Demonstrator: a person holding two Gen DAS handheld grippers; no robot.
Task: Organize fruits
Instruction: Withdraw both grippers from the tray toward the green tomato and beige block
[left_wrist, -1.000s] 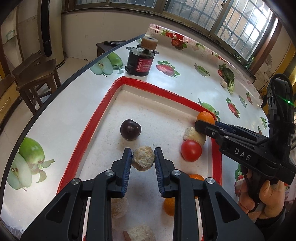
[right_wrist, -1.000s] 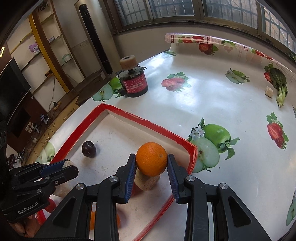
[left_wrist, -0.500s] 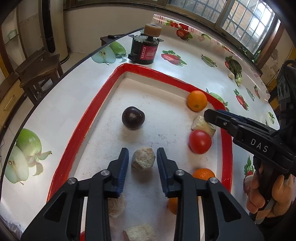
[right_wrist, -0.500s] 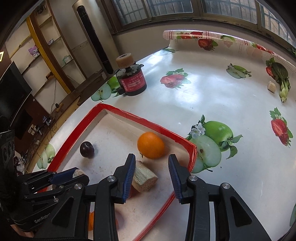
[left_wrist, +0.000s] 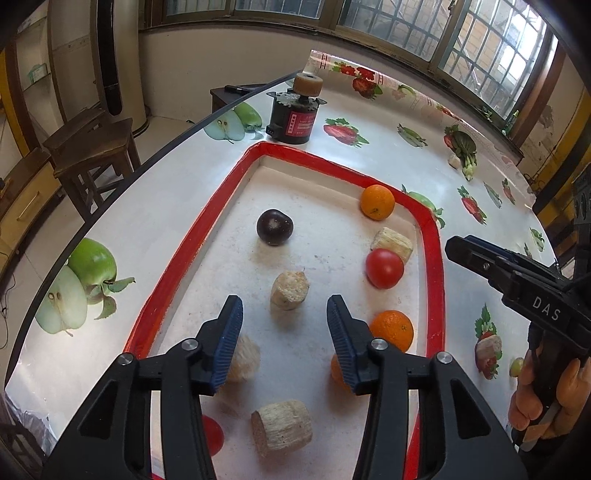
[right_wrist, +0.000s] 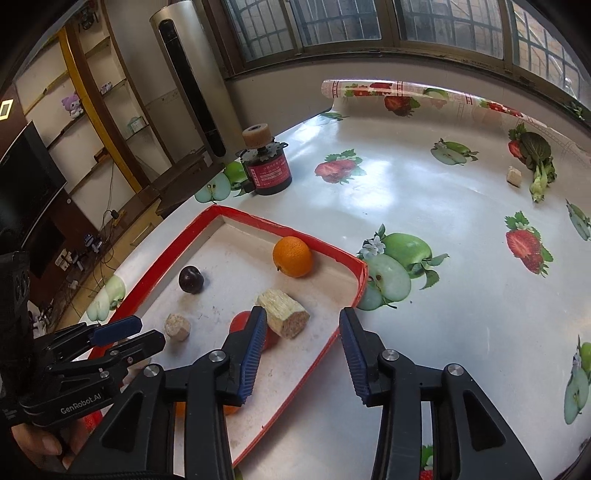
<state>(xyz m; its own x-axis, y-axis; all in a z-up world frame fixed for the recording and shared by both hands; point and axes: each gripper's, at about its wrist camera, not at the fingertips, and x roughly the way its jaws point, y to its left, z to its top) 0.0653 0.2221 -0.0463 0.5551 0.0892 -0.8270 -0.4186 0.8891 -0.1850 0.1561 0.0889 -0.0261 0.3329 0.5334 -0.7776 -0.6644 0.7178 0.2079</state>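
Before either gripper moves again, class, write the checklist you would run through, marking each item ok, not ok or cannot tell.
1. Left gripper empty: ok, jaws opening, nothing between them.
2. Right gripper empty: ok, jaws opening, nothing gripped.
3. Far orange resting in the red tray: ok.
4. Beige chunk lying free ahead of the left gripper: ok.
5. All fruit inside the tray: cannot tell, the near end is hidden by the grippers.
6. Dark plum apart from its neighbours: ok.
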